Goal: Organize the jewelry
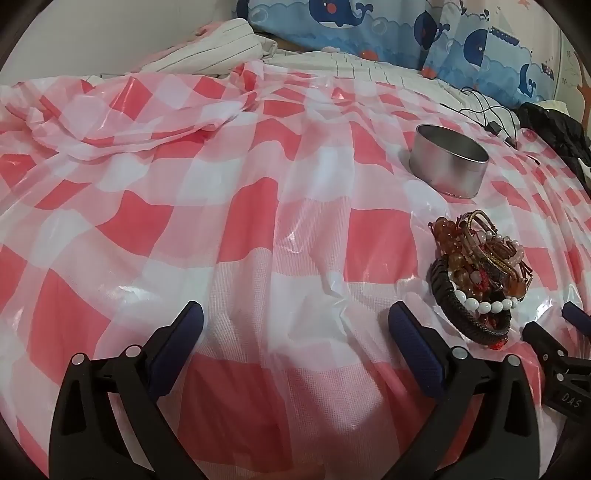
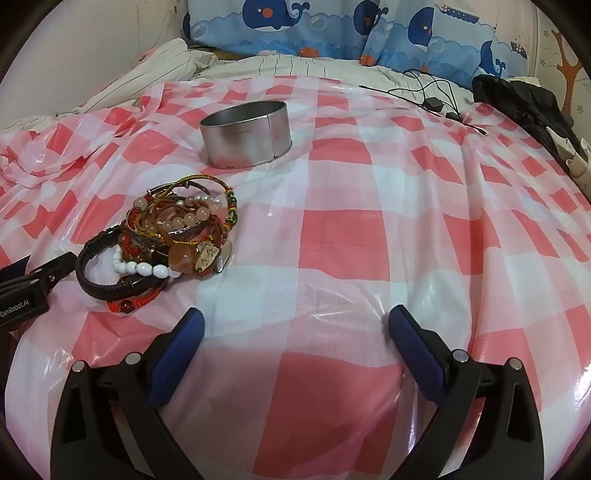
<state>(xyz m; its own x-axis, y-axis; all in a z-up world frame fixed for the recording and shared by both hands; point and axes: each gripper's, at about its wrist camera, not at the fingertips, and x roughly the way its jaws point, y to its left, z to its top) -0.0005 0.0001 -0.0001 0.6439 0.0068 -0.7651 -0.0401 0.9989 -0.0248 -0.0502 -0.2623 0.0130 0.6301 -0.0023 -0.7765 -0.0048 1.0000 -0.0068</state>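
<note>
A pile of bracelets (image 1: 476, 273) lies on the red and white checked plastic sheet (image 1: 258, 229): amber beads, white beads, a black braided band. It also shows in the right wrist view (image 2: 166, 240). A round silver tin (image 1: 448, 160), open at the top, stands behind the pile, also seen in the right wrist view (image 2: 245, 134). My left gripper (image 1: 295, 325) is open and empty, left of the pile. My right gripper (image 2: 295, 328) is open and empty, right of the pile. Each gripper shows at the edge of the other's view.
Whale-print blue pillows (image 2: 332, 29) line the back of the bed. Black cables and a small adapter (image 2: 432, 101) lie at the back right beside a black garment (image 2: 524, 107). Striped white bedding (image 1: 221, 44) is bunched at the back left.
</note>
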